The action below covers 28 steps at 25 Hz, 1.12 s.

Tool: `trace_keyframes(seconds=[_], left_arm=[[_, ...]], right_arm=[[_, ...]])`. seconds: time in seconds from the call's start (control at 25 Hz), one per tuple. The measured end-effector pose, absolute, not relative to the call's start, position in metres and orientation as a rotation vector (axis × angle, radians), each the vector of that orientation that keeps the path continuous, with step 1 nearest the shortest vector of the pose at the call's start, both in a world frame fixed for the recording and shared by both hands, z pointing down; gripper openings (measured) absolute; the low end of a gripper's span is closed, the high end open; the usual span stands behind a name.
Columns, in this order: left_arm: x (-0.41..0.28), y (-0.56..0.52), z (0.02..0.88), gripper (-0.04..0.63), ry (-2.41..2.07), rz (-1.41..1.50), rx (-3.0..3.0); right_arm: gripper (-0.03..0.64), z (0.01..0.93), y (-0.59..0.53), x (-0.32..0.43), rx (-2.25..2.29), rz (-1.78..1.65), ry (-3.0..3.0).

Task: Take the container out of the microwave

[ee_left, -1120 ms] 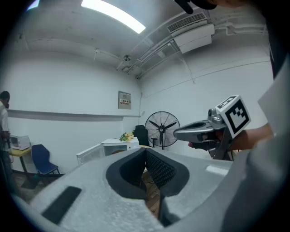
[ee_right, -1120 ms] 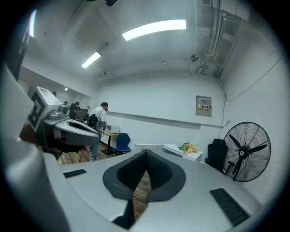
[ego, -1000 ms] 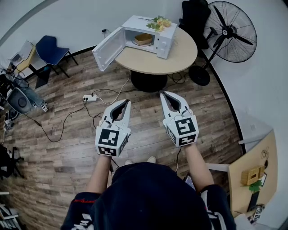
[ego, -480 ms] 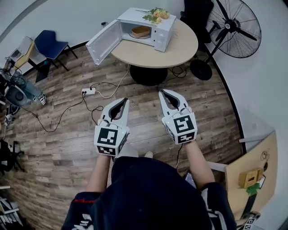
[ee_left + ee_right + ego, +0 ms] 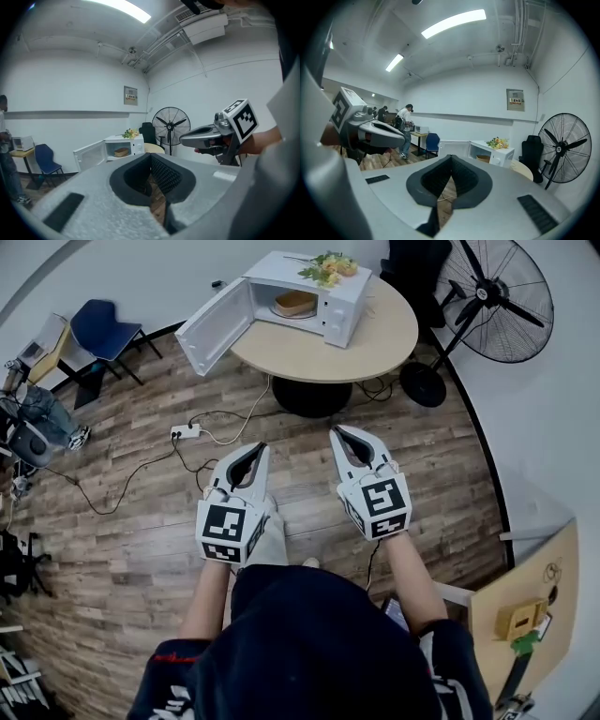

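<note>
A: Far left?
B: Blue chair [image 5: 97, 332] near the wall. White power strip [image 5: 184, 432] on the wood floor [image 5: 141, 549], cable trailing off it.

A: Left gripper?
B: Left gripper [image 5: 260, 447] held over the floor, jaws pressed together, nothing between them. Well apart from the round surface.

A: And the container?
B: Tan container [image 5: 295, 303] sits inside the white microwave [image 5: 342, 310], whose door [image 5: 214, 327] is swung wide to the left. The microwave stands on the round surface [image 5: 375, 348], with flowers [image 5: 328, 266] lying on its top.

A: Right gripper?
B: Right gripper [image 5: 338, 430] beside the left one, not touching it. Jaws closed tight, empty. Both grippers point toward the microwave.

A: Far right?
B: Black standing fan [image 5: 497, 296] by the wall, just past the surface.
</note>
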<state>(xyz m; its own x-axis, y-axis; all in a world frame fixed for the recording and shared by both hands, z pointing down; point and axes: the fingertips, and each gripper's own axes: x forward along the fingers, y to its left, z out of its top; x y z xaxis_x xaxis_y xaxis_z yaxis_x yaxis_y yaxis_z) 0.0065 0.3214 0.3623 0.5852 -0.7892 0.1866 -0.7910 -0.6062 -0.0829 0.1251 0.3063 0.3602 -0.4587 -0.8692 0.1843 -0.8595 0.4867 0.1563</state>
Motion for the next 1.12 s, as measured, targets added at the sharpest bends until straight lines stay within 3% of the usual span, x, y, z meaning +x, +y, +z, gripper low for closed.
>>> trace_keyframes(seconds=[0.44, 1.12], left_arm=[[-0.008, 0.207, 0.364, 0.015, -1.372, 0.325, 2.801], [-0.089, 0.006, 0.357, 0.014, -1.265, 0.311, 2.807]], right_arm=[[0.008, 0.364, 0.194, 0.105, 1.472, -0.062, -2.472], [0.008, 0.356, 0.001, 0.038, 1.531, -0.028, -2.370]])
